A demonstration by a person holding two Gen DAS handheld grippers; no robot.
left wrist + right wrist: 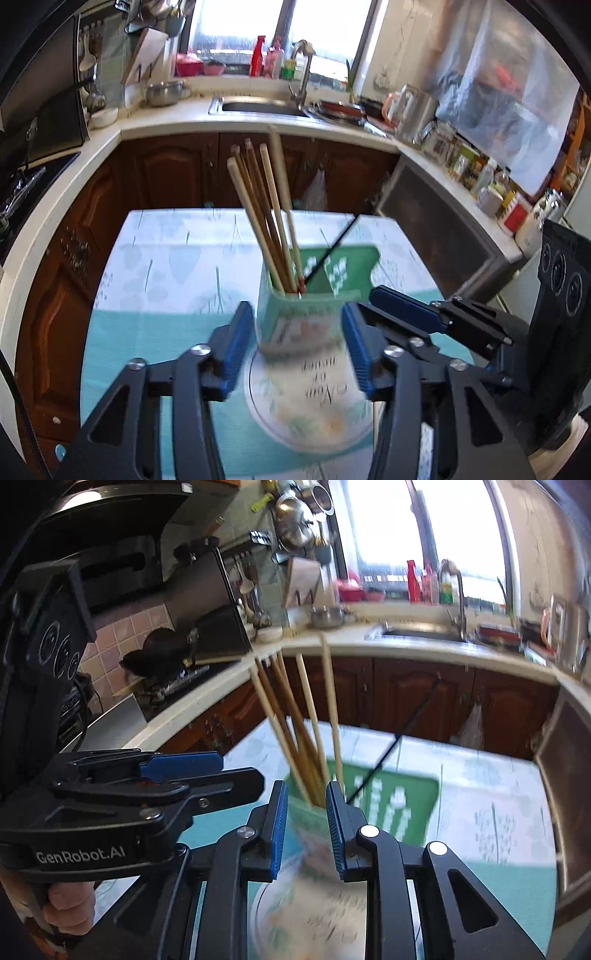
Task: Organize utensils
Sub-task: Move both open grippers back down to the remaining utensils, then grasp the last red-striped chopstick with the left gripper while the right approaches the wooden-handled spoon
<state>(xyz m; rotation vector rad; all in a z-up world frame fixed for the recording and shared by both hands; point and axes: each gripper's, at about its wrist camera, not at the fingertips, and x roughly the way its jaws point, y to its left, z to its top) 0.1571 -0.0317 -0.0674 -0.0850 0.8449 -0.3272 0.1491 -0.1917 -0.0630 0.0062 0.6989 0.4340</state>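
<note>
Then, table [155, 258]: patterned cloth, kitchen counter [258, 120] seen behind holder [299, 325].
Left gripper [299, 350]: parted beside holder, untouching.
Right gripper [306, 827]: narrowly parted, nothing held.

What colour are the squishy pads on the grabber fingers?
Blue pads, clearest in the left wrist view.

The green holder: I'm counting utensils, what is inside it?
Several wooden chopsticks and one thin black stick stand in the green holder. Its wall hides their lower ends.
</note>
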